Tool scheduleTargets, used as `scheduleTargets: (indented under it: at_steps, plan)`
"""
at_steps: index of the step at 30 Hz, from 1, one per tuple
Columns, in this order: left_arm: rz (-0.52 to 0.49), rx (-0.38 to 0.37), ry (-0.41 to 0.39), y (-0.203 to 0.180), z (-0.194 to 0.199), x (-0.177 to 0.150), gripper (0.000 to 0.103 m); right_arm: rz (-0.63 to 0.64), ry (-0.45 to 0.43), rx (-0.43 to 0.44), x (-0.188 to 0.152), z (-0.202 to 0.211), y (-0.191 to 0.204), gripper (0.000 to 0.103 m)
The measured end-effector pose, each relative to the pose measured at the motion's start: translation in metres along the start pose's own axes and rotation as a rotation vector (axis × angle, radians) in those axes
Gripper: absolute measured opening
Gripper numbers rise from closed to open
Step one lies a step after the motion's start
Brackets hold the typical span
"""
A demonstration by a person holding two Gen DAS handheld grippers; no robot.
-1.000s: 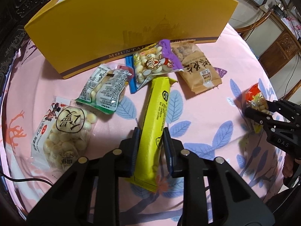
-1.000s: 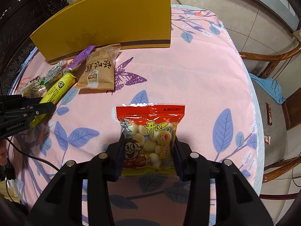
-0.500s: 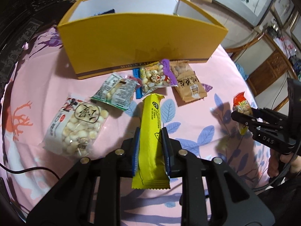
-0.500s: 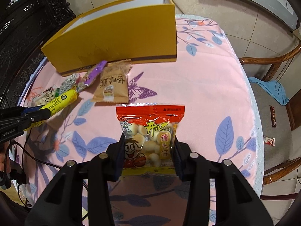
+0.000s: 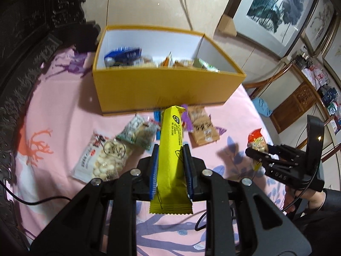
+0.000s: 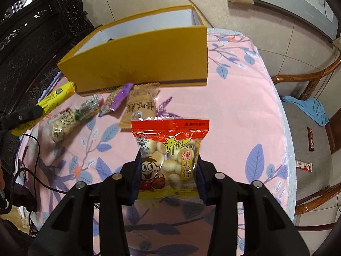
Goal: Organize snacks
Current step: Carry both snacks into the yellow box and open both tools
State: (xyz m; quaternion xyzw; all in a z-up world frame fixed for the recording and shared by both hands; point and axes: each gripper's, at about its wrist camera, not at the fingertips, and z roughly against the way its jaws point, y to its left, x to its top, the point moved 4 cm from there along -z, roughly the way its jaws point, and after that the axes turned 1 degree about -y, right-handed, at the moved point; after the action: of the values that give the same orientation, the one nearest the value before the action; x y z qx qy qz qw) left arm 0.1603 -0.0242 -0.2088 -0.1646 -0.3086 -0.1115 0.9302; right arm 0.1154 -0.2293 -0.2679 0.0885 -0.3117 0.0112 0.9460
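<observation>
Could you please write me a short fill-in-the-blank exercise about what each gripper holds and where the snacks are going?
1. The left gripper is shut on a long ____ snack bar.
2. The right gripper holds a clear bun packet with a ____ top band.
3. The open yellow cardboard box already contains ____.

Answers: yellow; red; snacks

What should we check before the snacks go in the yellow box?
1. Left tool squeezing the yellow snack bar: ok.
2. Right tool squeezing the red bun bag: ok.
3. Yellow box open on top: ok.
4. Room left in the box: ok, white wall shows above the snacks inside.
5. Tools apart from each other: ok.
6. Snacks above the box opening: not ok, both are short of its front wall.
</observation>
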Motion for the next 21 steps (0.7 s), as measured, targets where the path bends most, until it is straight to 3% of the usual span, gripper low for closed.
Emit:
scheduleTargets:
  at_steps: [5,11,21]
  plan:
    - [-0.014,-0.005,-0.061,-0.006,0.019,0.022,0.022,0.000,-0.069,0.022,0.024,0.020,0.005,0.044]
    - [-0.034,-0.005,-0.145,-0.010,0.038,0.058,0.022,0.019,-0.202,0.049,0.076,0.050,0.012,0.044]
    - [-0.079,0.021,-0.276,-0.013,0.040,0.148,0.022,0.066,-0.365,0.099,0.174,0.065,0.021,0.044]
